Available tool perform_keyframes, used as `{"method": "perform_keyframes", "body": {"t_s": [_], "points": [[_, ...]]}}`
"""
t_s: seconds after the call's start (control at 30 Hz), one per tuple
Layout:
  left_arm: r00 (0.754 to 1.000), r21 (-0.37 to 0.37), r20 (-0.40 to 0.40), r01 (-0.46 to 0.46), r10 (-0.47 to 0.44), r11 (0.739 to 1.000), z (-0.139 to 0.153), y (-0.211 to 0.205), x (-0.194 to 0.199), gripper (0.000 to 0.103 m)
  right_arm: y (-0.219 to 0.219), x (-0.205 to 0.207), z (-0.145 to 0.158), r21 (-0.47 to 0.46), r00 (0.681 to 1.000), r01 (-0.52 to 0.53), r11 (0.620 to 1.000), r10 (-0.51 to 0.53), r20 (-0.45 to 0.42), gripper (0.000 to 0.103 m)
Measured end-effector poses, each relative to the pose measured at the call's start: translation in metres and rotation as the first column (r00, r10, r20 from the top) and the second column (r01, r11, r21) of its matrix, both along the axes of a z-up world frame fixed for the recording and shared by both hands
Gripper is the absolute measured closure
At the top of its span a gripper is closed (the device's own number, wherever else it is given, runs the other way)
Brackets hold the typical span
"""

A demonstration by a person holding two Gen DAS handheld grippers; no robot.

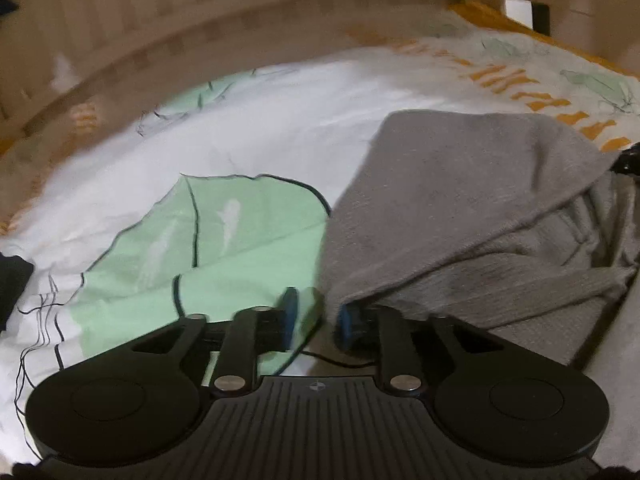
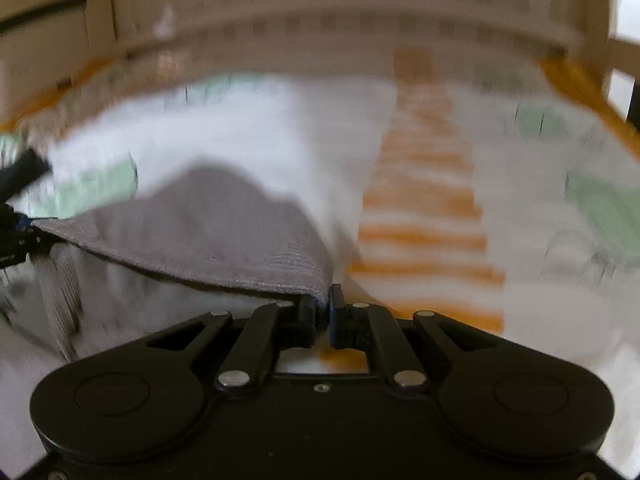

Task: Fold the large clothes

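Observation:
A large grey knitted garment [image 1: 460, 200] lies partly lifted over a bed. In the left wrist view my left gripper [image 1: 316, 316] has its blue-padded jaws a little apart, and the garment's lower left edge hangs right at the right finger; nothing is clamped. In the right wrist view my right gripper [image 2: 323, 310] is shut on a corner of the grey garment [image 2: 208, 232], which stretches away to the left, raised off the bed. The other gripper [image 2: 20, 216] shows at the far left edge of that view, by the garment's opposite corner.
The bed has a white sheet [image 1: 280, 120] printed with pale green leaves and orange stripes [image 2: 424, 232]. A wooden slatted headboard [image 1: 200, 12] runs along the far side. A dark item [image 1: 10, 284] lies at the left edge.

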State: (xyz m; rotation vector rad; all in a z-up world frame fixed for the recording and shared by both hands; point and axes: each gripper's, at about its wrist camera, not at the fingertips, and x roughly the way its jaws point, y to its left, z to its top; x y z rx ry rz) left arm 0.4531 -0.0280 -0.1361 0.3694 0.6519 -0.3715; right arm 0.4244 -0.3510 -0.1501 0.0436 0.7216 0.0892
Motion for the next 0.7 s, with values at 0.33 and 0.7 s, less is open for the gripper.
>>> {"method": "perform_keyframes", "body": {"t_s": [0.33,0.7], "points": [[0.99,0.012,-0.058,0.133,-0.132,0.991,0.023,0.024,-0.01,0.042,-0.02,-0.008,0.011,0.123,1.0,-0.013,0.992,0.015,-0.019,0.035],[0.993,-0.306,-0.076,0.068,-0.095,0.95,0.082,0.03,-0.002,0.037,-0.022,-0.025,0.058,0.195,0.997,-0.051,0.98,0.037,0.073,0.029]]}}
